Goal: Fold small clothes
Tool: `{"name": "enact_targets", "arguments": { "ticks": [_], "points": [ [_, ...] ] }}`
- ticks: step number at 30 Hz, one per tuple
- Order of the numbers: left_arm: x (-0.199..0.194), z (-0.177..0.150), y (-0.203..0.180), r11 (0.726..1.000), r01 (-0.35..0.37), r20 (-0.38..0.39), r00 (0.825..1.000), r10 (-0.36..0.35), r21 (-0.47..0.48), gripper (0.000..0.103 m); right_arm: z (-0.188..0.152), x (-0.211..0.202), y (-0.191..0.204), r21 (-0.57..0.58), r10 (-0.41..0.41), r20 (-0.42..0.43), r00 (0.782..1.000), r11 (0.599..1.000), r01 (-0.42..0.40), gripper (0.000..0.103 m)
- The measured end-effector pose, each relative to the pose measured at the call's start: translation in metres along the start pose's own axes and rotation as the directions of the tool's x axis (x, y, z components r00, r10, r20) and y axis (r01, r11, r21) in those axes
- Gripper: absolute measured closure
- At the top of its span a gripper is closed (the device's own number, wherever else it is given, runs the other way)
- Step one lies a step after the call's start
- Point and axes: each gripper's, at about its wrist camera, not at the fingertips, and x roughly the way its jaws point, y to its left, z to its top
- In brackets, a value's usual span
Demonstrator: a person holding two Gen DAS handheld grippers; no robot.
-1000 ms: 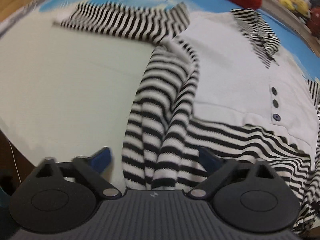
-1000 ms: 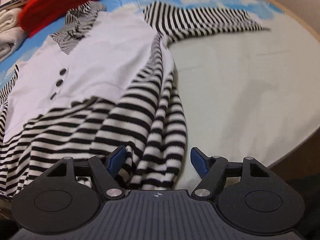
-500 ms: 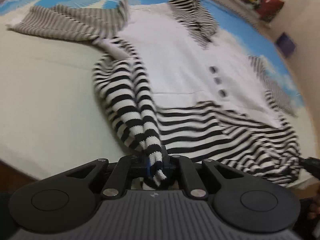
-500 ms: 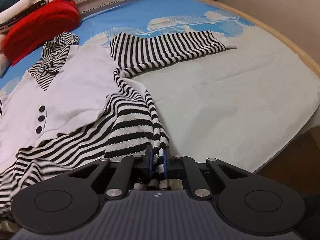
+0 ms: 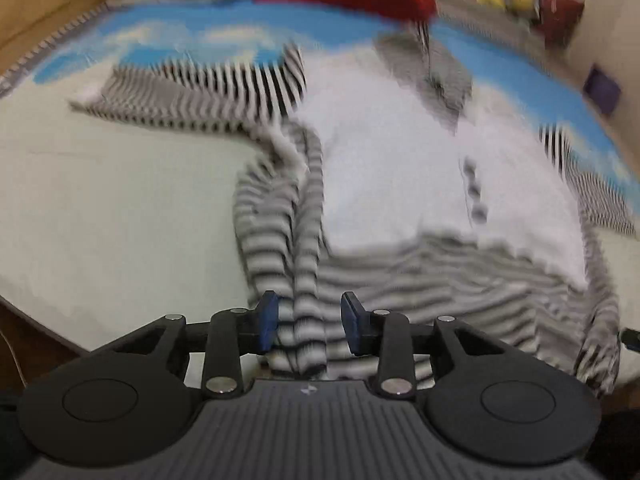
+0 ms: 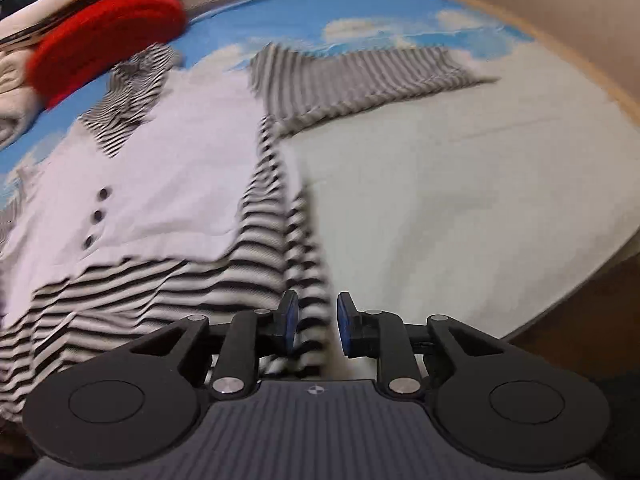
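Left wrist view: you are opening both jaws around the shirt point(image 5: 392, 184) hem; loose, bunched fabric is risking an uneven fold.

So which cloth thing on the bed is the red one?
The fuzzy red bundle at the far end of the bed, just past the collar of the striped top. The top is white with black stripes, and the folded clothes beside the bundle are pale.

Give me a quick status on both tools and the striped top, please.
Left tool and right tool opening, hem folds between pads, unclamped. Striped top flat on bed, unfolded. Nothing in the way.
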Motion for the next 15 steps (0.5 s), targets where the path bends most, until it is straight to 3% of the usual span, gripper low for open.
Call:
{"name": "enact_targets", "arguments": {
  "ticks": [2,4,5,6,7,8,10,13,14,15],
  "points": [
    [0.025,-0.01,-0.001,0.999,-0.037,-0.149,0.988,0.04,0.026,0.07,-0.01,0.021,0.004,-0.022,0.033,-0.136,0.99,0.999,-0.037,0.077],
    [0.025,-0.013,0.001,0.999,-0.04,-0.145,0.989,0.042,0.014,0.071,-0.02,0.026,0.008,-0.063,-0.026,-0.149,0.988,0.998,0.017,0.063],
    [0.02,-0.011,-0.001,0.999,-0.028,-0.127,0.991,0.031,0.02,0.075,-0.021,0.023,0.01,-0.069,-0.034,-0.133,0.99,0.997,0.025,0.067],
    [0.015,-0.01,-0.003,1.0,-0.013,-0.1,0.995,0.015,0.025,0.086,-0.021,0.02,0.012,-0.074,-0.025,-0.119,0.993,0.997,0.016,0.089],
    [0.011,-0.009,-0.003,1.0,-0.001,-0.081,0.997,0.004,0.03,0.093,-0.019,0.016,0.014,-0.08,-0.005,-0.104,0.995,0.997,-0.003,0.101],
    [0.009,-0.009,-0.004,1.0,0.008,-0.071,0.997,-0.006,0.03,0.096,-0.019,0.01,0.015,-0.089,-0.009,-0.079,0.997,0.996,0.002,0.1],
    [0.006,-0.009,-0.005,0.999,0.031,-0.057,0.998,-0.031,0.013,0.097,-0.018,0.006,0.009,-0.078,-0.04,-0.039,0.998,0.996,0.037,0.1],
    [0.009,-0.012,-0.007,0.999,0.048,-0.083,0.995,-0.048,0.002,0.095,-0.015,0.006,-0.004,-0.015,-0.094,-0.047,0.994,0.995,0.094,0.1],
    [0.011,-0.013,-0.007,0.999,0.033,-0.102,0.994,-0.032,0.001,0.09,-0.017,0.007,-0.005,-0.008,-0.113,-0.051,0.992,0.994,0.113,0.097],
    [0.011,-0.012,-0.006,1.0,0.017,-0.096,0.995,-0.017,-0.006,0.087,-0.017,0.006,-0.005,0.001,-0.119,-0.054,0.991,0.993,0.119,0.085]
  ]
}}
